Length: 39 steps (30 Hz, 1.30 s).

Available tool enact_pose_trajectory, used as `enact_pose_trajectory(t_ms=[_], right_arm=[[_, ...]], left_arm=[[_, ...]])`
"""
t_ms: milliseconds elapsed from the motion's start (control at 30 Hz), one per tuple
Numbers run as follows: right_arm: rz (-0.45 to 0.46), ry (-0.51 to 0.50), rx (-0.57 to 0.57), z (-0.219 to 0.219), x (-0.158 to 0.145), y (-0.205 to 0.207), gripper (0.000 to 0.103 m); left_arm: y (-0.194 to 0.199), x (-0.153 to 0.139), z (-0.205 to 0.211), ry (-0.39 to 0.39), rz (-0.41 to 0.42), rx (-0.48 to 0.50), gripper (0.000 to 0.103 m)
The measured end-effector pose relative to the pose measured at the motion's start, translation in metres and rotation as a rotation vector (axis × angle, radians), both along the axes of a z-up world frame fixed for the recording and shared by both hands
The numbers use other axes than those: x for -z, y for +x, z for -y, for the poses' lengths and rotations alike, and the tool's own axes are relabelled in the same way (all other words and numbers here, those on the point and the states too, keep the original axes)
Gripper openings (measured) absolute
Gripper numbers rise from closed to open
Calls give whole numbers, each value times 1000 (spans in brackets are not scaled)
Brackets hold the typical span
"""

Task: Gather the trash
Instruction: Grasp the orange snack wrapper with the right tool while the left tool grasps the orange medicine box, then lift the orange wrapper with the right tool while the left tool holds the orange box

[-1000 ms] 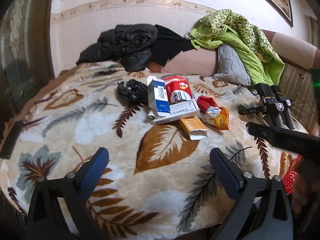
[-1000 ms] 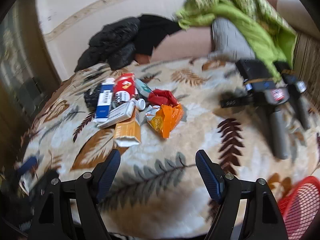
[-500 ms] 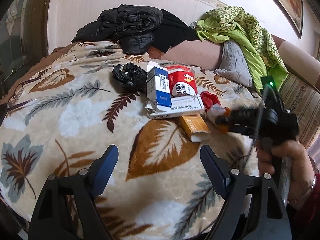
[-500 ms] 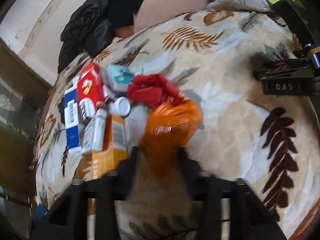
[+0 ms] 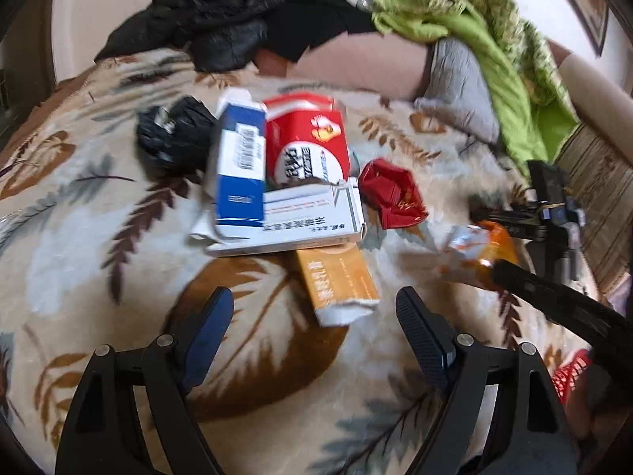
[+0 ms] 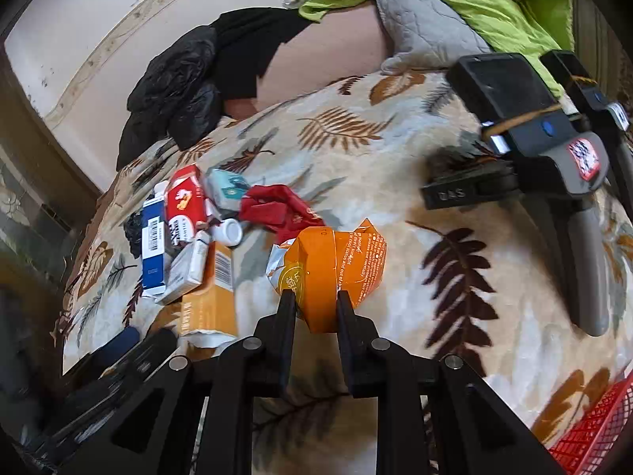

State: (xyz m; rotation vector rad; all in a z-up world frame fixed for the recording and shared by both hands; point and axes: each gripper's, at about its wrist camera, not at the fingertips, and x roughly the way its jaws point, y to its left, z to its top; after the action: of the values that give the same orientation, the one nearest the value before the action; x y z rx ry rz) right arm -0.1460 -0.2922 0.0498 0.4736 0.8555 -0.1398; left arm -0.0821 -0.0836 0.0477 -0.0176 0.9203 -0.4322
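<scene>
The right hand-held gripper has just been closing and now pinches the orange snack wrapper between its jaws, on the leaf-patterned bed blanket at about 3 o'clock from the litter pile. The left hand-held gripper stands wide open with nothing between its jaws, the torn orange carton just beyond them. In the pile, the blue-and-white box leans on the red-and-white carton, the crumpled red wrapper at their 3 o'clock.
</scene>
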Motion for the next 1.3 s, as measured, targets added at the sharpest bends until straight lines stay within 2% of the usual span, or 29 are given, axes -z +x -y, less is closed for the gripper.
enact_pose_trajectory(t_ms=[100, 200, 267, 300, 333, 500, 633, 667, 767, 867, 1000, 1067, 1167, 1300], right_arm=[[-44, 60, 10, 9, 9, 1, 21], [-80, 123, 11, 13, 17, -1, 26], [-94, 145, 25, 16, 19, -5, 50], [-89, 151, 49, 19, 19, -7, 66], [-80, 158, 60, 22, 19, -11, 73], [-57, 186, 105, 34, 18, -13, 73], [-92, 214, 116, 34, 28, -1, 72], [-106, 228, 112, 33, 33, 2, 70], [-113, 256, 87, 29, 40, 9, 54], [-100, 206, 85, 22, 34, 9, 49], [-43, 142, 75, 13, 19, 0, 48], [19, 90, 70, 8, 4, -8, 48], [110, 31, 51, 0, -16, -20, 48], [187, -36, 6, -16, -32, -36, 48]], left_arm=[[15, 15, 15, 62, -17, -21, 83], [28, 31, 25, 87, -44, -34, 82], [31, 37, 31, 119, -35, -31, 66], [31, 37, 33, 138, -16, -29, 61], [30, 37, 33, 138, -8, -24, 46], [22, 33, 22, 92, -21, 13, 46], [3, 27, 17, 57, -27, 83, 46], [-4, 25, 15, 51, -22, 106, 46], [-23, 18, 8, 34, 6, 157, 46], [-32, 11, 0, 21, 46, 170, 46], [-39, -3, -11, -17, 102, 165, 46], [-44, -11, -15, -37, 143, 160, 46], [-51, -23, -15, -45, 217, 152, 46], [-60, -35, -12, -34, 307, 149, 46]])
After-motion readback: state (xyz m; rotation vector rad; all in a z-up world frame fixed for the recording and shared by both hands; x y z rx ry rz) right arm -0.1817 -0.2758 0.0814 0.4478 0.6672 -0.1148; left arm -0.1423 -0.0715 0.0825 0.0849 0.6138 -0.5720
